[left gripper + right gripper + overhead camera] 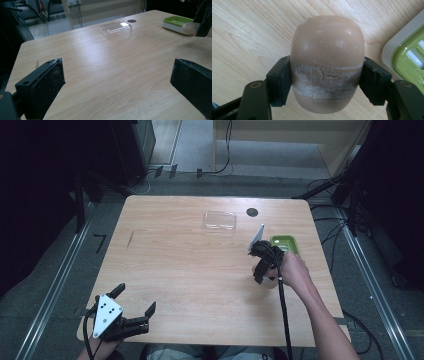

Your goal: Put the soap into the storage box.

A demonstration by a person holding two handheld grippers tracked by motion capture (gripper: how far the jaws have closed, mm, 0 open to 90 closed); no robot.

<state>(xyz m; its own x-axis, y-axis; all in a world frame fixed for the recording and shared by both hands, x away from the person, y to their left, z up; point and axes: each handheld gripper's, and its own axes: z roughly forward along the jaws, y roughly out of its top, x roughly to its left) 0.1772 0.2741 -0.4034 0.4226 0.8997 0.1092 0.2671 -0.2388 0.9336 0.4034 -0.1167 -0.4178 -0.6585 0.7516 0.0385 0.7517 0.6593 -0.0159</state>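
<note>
Tan soap bar, rounded, hard, likely slick and scuffed white at the waist; right gripper pinches it across the middle, jaws tight on both sides, just beside the green soap dish. Best held at that waist. Left gripper wide open, holding nothing, well apart from the dish.

- Clear plastic lid lies flat on the wooden table, well beyond the right tongs, to their left.
- Small dark disc, possibly a hole, sits just beyond the lid.
</note>
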